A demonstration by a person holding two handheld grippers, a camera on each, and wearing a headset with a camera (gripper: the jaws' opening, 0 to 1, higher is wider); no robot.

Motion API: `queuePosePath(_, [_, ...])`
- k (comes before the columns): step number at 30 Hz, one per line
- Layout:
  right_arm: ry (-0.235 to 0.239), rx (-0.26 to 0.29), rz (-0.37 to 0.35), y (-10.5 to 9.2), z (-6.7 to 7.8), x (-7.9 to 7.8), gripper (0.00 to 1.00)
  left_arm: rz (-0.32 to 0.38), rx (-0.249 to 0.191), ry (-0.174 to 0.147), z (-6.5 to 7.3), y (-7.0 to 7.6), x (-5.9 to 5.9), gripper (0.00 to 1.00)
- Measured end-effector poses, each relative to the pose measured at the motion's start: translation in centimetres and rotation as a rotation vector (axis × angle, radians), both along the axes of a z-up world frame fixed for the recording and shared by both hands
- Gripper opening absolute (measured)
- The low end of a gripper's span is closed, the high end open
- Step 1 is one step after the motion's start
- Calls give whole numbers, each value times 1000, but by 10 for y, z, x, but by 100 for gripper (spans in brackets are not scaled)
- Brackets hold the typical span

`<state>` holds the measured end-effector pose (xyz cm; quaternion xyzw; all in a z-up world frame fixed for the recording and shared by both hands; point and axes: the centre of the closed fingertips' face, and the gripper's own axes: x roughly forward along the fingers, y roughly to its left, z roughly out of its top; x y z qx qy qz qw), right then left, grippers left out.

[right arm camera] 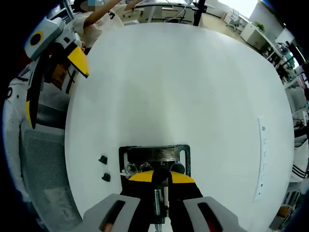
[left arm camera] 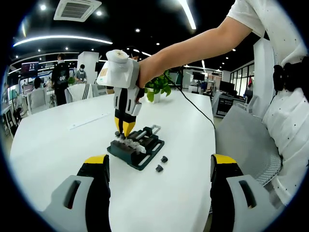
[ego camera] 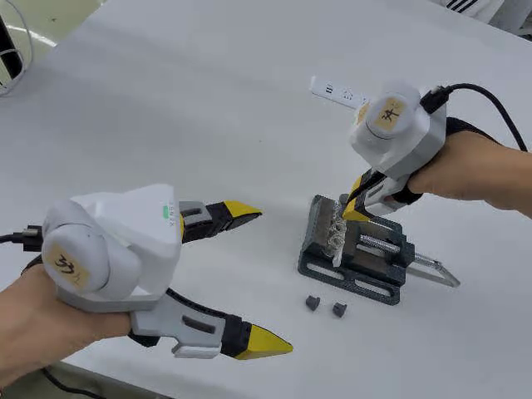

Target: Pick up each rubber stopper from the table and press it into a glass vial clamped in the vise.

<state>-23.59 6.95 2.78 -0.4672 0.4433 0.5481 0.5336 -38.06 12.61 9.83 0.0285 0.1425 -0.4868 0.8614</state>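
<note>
While the left gripper (ego camera: 273, 278) gapes, the right gripper (right arm camera: 161, 177) is pinched together over clear vials (ego camera: 337, 233) near two dark stoppers (ego camera: 312, 303).

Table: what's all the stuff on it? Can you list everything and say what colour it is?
Rubber stoppers: two, dark grey, loose on the table in front of the vise.
Vise: one, dark grey, right of middle.
Glass vials: clear, clamped in the vise; count unclear.
Power strip: one, white, far side, behind the vise.
Table: one, white.
Left tool: white with yellow tips, jaws wide open, at the near edge.
Right tool: white with yellow tips, jaws together, pointing down at the vials.
</note>
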Motion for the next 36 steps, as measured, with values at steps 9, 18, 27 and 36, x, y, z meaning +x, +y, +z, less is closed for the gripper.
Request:
queuePosePath(9, [-1,-14,-28,1,-2,1,5,-14,9,7,-4,-1,-1,85])
queuePosePath(18, [-6,-27,-44,2,-2,1,4,-42,68,36,-25,-3,-5,85])
queuePosePath(27, [-19,-26,-41,1,-2,0,5,-50,71,43,-26,-6,-8,84])
queuePosePath(36, [-30,8,-23,1,-2,0,7,-43,60,44,-24,-4,-8,84])
